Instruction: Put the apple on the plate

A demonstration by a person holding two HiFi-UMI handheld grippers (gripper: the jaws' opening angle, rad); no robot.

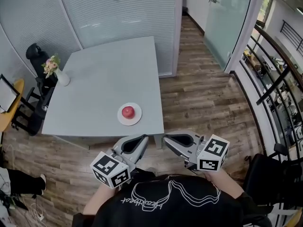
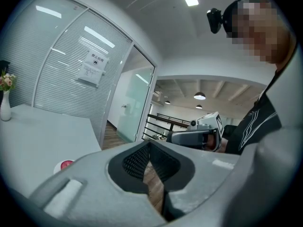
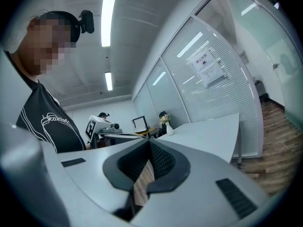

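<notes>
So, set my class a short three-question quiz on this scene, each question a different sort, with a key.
1. Where does the apple sit?
2. True or false: the left claw grips the apple.
3. What stands near the left edge of the table? A) laptop B) vase of flowers C) mug

Key:
1. On the plate, near the table's front edge.
2. False: it is shut on nothing.
3. B

Grey table (image 1: 104, 79) on wood-plank floor (image 1: 203, 98); frosted glass walls (image 1: 109, 13) — black railing (image 1: 272, 86) at right
</notes>
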